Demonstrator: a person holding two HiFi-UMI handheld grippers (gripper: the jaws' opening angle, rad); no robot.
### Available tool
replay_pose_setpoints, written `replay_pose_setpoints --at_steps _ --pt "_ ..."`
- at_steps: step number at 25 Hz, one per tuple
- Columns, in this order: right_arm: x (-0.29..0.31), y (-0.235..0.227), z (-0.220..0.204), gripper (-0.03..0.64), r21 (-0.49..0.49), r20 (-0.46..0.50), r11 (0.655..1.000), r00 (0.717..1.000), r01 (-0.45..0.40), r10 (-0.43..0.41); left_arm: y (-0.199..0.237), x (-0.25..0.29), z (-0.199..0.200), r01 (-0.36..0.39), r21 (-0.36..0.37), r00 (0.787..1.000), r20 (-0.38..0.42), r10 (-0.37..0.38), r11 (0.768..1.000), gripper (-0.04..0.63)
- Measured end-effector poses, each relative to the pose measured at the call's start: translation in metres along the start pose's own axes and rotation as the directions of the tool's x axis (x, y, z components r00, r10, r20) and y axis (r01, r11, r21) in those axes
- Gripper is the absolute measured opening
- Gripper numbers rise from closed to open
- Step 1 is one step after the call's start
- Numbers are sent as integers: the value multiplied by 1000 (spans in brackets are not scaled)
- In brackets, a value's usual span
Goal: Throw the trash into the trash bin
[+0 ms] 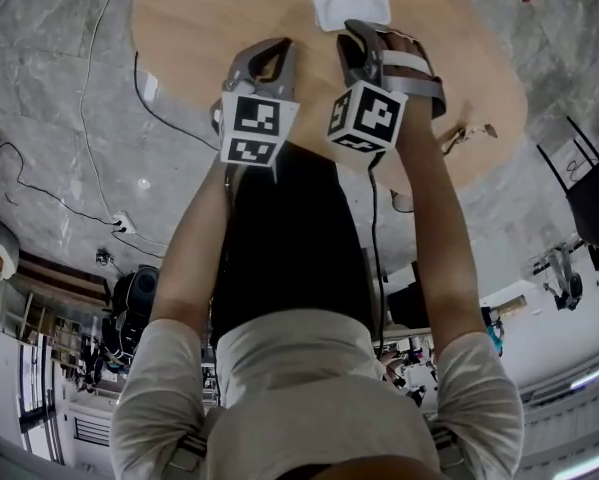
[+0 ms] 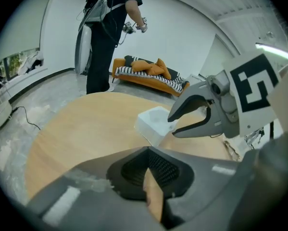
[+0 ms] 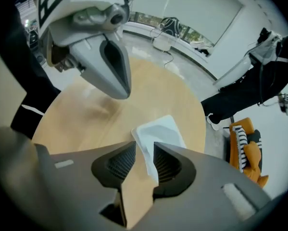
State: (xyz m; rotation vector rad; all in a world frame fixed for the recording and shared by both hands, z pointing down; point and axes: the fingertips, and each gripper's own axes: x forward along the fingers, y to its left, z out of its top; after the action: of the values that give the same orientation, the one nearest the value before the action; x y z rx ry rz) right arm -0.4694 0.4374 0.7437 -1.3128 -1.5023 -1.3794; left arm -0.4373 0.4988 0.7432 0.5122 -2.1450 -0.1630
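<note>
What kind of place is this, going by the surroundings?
Likely a big open studio or lab-type hall: a round wooden table on a stone-look floor with loose cables, an orange sofa, and another person standing nearby.

Wooden table [image 1: 199, 28]; orange sofa [image 2: 148, 80] beyond; person [image 2: 107, 32] standing nearby.

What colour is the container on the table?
White; the container shows best in the head view.

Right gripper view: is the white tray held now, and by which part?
Nothing is held. The right gripper has its jaws apart above the white tray; its edge shows between them, not clamped.
</note>
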Motion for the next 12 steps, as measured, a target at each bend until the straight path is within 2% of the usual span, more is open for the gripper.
replay_pose_setpoints --at_steps 5,7,9,12 --pt "20 8 -9 121 -109 -75 994 997 16 -25 -2 -10 -7 9 -17 1000 -1 -9 1000 17" --pt "22 5 -6 55 -142 -72 989 996 43 -54 -2 -15 -7 8 -17 1000 -1 -8 1000 17" --pt "15 2 -2 31 -137 -57 989 997 49 -57 -4 -19 -5 8 -22 1000 -1 -8 1000 17" --pt "1 -3 8 31 -80 -21 995 998 55 -57 -3 -26 3 -1 -23 1000 15 1 1000 17"
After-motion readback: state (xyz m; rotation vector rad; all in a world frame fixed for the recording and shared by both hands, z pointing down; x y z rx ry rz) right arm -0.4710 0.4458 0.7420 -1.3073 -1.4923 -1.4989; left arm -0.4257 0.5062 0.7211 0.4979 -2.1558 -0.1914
